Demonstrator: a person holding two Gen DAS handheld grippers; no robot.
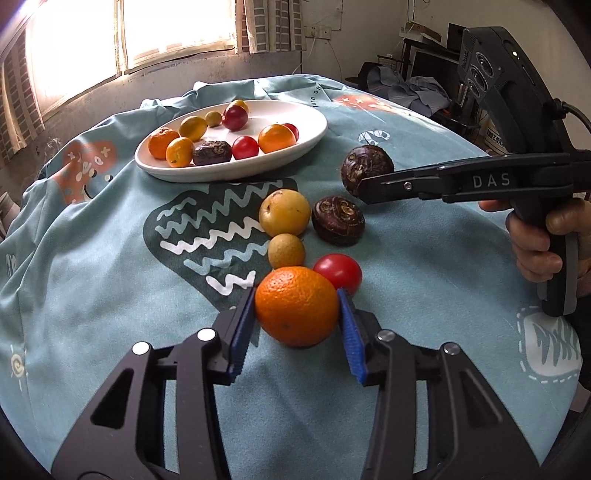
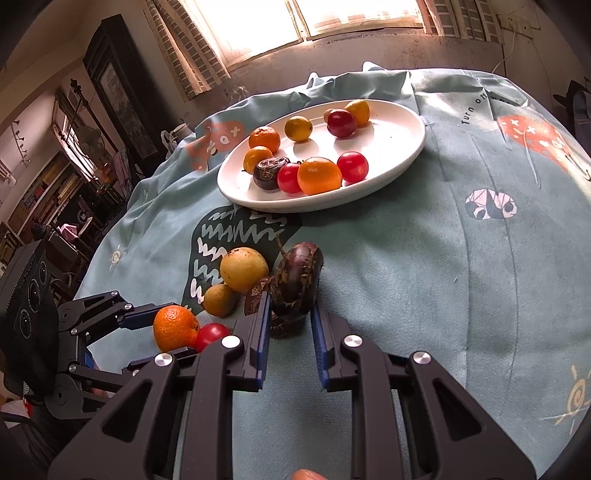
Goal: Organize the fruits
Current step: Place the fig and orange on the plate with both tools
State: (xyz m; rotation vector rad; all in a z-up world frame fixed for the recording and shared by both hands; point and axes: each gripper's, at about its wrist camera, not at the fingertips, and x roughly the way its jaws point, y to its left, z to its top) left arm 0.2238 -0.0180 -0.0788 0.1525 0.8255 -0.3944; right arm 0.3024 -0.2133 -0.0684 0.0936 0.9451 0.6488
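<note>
My left gripper (image 1: 297, 308) is shut on an orange (image 1: 296, 305), low over the blue cloth; it also shows in the right wrist view (image 2: 173, 326). My right gripper (image 2: 290, 314) is shut on a dark brown water chestnut (image 2: 295, 280) and holds it above the cloth; the left wrist view shows it (image 1: 365, 168) at the fingertips. On the cloth lie a second chestnut (image 1: 338, 220), a yellow fruit (image 1: 284, 212), a small tan fruit (image 1: 286, 251) and a red tomato (image 1: 338, 271). A white plate (image 1: 306, 142) holds several fruits.
The table is draped in a blue patterned cloth (image 1: 110, 258). A window (image 1: 129, 33) is behind the plate. Shelves and furniture (image 2: 55, 184) stand to the left, clutter (image 1: 406, 85) to the right.
</note>
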